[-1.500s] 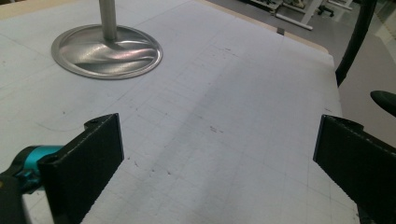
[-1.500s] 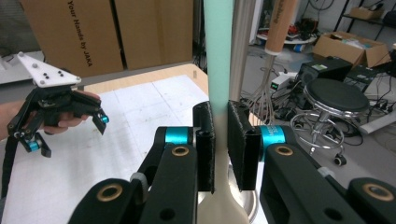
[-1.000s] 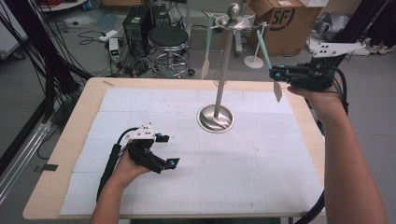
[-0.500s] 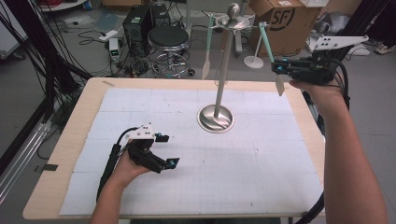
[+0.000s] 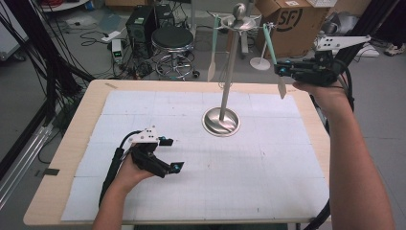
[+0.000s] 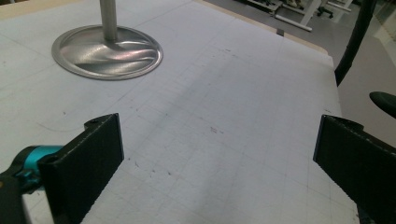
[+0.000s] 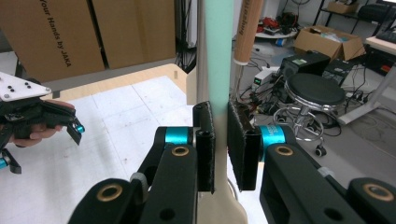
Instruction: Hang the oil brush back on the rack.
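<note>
A metal stand with a round base rises from the middle of the white mat. A spatula with a mint-green handle hangs slanted from the stand's right side. My right gripper is held high at the right and is shut on that handle, pads pressed to both sides. A second mint-handled spatula hangs on the stand's left side. My left gripper rests on the mat at the front left, jaws wide open with nothing between them.
A wooden handle hangs just behind the held spatula. The left gripper shows far off in the right gripper view. Beyond the table's far edge stand a black stool, cardboard boxes and cables on the floor.
My right gripper has risen slightly, still shut on the spatula handle. The left gripper has stayed where it was.
</note>
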Demonstrator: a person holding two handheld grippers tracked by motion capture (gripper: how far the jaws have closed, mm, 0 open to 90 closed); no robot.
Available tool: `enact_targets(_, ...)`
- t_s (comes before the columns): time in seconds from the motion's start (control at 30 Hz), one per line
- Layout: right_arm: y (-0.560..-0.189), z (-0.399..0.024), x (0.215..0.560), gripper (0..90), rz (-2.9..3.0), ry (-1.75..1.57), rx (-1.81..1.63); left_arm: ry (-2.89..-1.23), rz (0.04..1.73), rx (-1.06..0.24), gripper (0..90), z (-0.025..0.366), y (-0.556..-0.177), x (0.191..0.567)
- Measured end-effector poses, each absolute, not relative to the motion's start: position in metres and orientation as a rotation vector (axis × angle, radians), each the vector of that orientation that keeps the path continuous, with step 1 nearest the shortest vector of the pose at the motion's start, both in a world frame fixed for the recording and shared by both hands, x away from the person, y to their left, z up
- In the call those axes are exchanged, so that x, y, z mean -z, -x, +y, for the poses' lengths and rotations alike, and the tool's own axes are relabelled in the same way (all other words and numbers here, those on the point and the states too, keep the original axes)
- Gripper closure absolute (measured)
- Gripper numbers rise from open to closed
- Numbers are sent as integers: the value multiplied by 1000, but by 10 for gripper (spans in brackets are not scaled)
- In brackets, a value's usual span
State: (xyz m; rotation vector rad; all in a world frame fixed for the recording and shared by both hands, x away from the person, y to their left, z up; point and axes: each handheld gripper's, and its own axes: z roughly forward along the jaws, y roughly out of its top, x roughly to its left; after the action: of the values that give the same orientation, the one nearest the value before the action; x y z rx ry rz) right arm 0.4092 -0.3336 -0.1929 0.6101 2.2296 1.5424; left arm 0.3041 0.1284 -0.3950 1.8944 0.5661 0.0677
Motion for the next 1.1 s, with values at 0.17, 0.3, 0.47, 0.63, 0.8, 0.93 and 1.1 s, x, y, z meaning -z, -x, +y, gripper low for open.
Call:
enact_targets(0.17,-411,-328,195,821,2246,-626,-1533,-1897,564,-69,22,129,-304,395)
enact_targets(0.3,-413,-322,197,818,2257,-633,-1523,-1896,563,-68,22,128,-304,395)
enact_targets(0.47,-414,-310,201,794,2280,-625,-1492,-1897,565,-67,22,128,-304,395)
enact_targets(0.63,-412,-295,205,664,2326,-599,-1451,-1898,563,-66,22,128,-304,395)
enact_targets(0.8,-409,-289,208,601,2335,-569,-1476,-1900,561,-67,22,127,-304,395)
enact_targets(0.93,-405,-285,209,533,2328,-553,-1521,-1905,558,-67,22,127,-303,395)
enact_targets(1.1,-400,-283,209,464,2333,-544,-1568,-1903,557,-66,22,127,-303,395)
